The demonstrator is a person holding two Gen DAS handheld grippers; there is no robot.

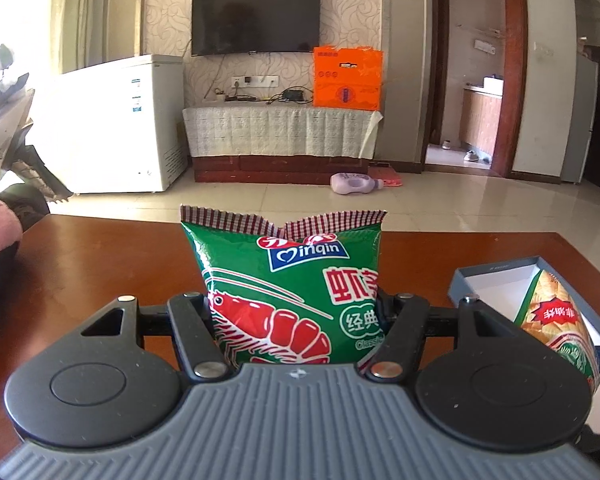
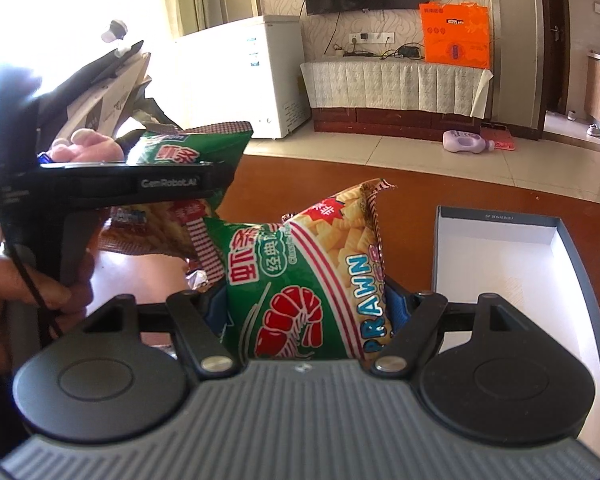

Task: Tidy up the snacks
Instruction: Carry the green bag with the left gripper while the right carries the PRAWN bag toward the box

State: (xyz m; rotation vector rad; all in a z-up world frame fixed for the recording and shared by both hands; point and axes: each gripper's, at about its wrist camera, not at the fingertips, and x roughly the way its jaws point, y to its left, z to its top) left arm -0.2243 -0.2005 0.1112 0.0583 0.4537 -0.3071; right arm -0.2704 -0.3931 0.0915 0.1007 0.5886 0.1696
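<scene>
My left gripper [image 1: 296, 304] is shut on a green prawn-cracker bag [image 1: 284, 276] that stands upright between its fingers above the brown table [image 1: 100, 256]; the bag hides the fingertips. My right gripper [image 2: 306, 300] is shut on a second green prawn-cracker bag [image 2: 324, 272], tilted, with a blue pad [image 2: 216, 312] pressed against its side. That second bag [image 1: 556, 320] hangs over an open box with a blue-grey rim [image 1: 496, 272] and white inside. In the right wrist view the box rim [image 2: 496, 216] lies right of the bag, and the left gripper [image 2: 220, 176] holds its bag [image 2: 188, 152] at upper left.
A person's hand [image 2: 20, 292] grips the left tool's handle. More snack packets [image 2: 128, 232] and a crumpled foil piece [image 2: 196, 280] lie on the table beneath it. A pink plush [image 2: 88, 148] sits at the left. Beyond the table: tiled floor, purple bottle [image 1: 356, 184], white freezer [image 1: 120, 120].
</scene>
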